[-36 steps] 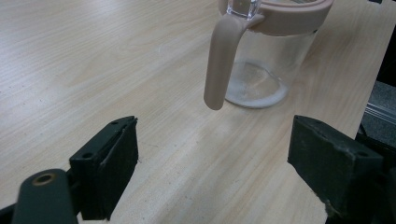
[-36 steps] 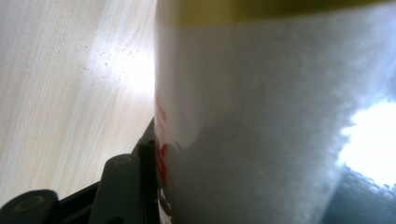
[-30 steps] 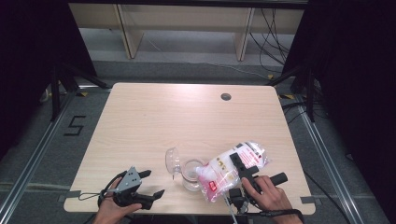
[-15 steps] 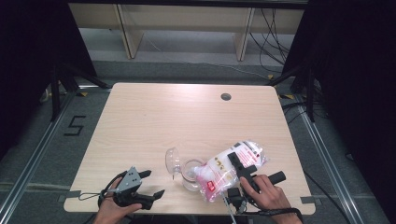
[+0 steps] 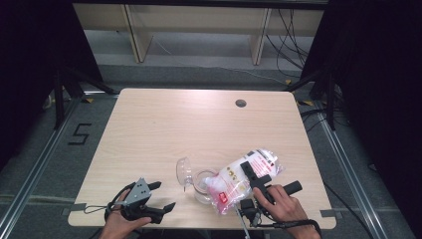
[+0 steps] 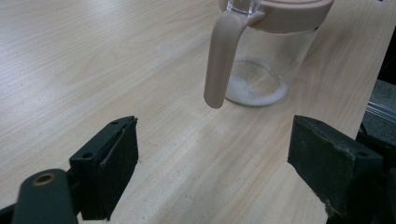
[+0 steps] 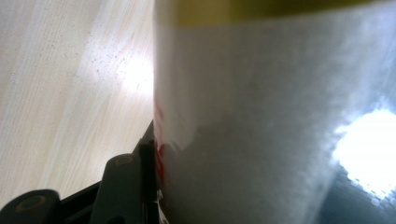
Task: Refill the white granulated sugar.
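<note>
You look mid-pour: your right gripper (image 5: 253, 175) clamps the soft, crinkly plastic bag (image 5: 245, 178) of white powder, tipped over the glass jar (image 5: 202, 185) just left of it, so tilt gently next, while your left gripper (image 5: 158, 195) rests wide open, empty, facing the jar's smooth beige handle (image 6: 222, 56).

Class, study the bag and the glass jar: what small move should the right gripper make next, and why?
Probably tip the bag a little steeper. The right gripper clamps it, slanted with its lower end over the open jar, which holds only a thin white layer at the bottom; the left gripper waits open nearby.
</note>
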`<state>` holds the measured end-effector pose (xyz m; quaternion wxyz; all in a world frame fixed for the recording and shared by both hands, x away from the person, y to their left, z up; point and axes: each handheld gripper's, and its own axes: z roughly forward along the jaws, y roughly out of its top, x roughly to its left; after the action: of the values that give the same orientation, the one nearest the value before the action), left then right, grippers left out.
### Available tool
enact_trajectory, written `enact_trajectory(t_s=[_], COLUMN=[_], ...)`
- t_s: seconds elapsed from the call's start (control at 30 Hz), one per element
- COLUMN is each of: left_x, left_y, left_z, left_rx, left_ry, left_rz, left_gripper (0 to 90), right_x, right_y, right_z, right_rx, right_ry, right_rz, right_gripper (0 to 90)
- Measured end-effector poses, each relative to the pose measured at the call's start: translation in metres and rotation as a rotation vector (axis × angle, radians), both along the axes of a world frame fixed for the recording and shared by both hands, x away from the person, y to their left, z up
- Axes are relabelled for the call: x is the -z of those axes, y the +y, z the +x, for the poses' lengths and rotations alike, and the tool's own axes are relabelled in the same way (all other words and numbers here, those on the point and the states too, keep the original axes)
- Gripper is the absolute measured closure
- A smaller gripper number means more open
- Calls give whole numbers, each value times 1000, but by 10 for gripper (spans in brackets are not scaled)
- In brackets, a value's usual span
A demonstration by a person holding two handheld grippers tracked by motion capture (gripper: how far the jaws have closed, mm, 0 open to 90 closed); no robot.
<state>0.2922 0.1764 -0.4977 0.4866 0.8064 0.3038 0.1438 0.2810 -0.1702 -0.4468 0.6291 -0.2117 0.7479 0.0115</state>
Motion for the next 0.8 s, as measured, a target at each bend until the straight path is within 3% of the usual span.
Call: enact_trajectory(t_s=[0.07,0.1,0.13,0.17,0.2,0.27,0.43,0.47,0.5,0.57,0.6,0.67,0.73,0.8], left_x=[0,0,0,-1,-1,-1,-1,-1,-1,-2,-2,-1,-1,-1], left_y=[1,0,0,1,1,2,1,1,1,2,2,1,0,0], left_z=[1,0,0,1,0,1,1,1,1,1,1,1,-1,-1], left_rx=[14,0,1,9,3,13,12,12,12,17,17,14,0,0], left_ry=[-17,0,-4,-12,1,-20,-22,-21,-22,-24,-25,-23,-4,-5], left_rz=[12,0,1,4,-1,9,11,11,10,21,21,13,-7,0], left_gripper=[157,157,157,157,157,157,157,157,157,157,157,157,157,157], right_x=[0,0,-1,0,-1,-2,-2,-4,-2,-5,-2,-4,-2,-4], right_y=[0,0,0,-1,-2,-2,-6,-7,-8,-9,-11,-11,-11,-9], right_z=[0,1,1,0,0,1,0,1,-1,-1,-2,-2,-3,-3], right_rx=[-1,-2,-11,12,10,14,29,16,39,21,51,38,49,20], right_ry=[-1,3,-5,6,8,14,-6,-15,-11,-19,-4,-11,-6,-19], right_rz=[0,13,4,28,30,15,20,-6,18,-3,40,8,30,-7], right_gripper=[494,494,495,495,495,495,496,496,496,496,497,497,497,497])
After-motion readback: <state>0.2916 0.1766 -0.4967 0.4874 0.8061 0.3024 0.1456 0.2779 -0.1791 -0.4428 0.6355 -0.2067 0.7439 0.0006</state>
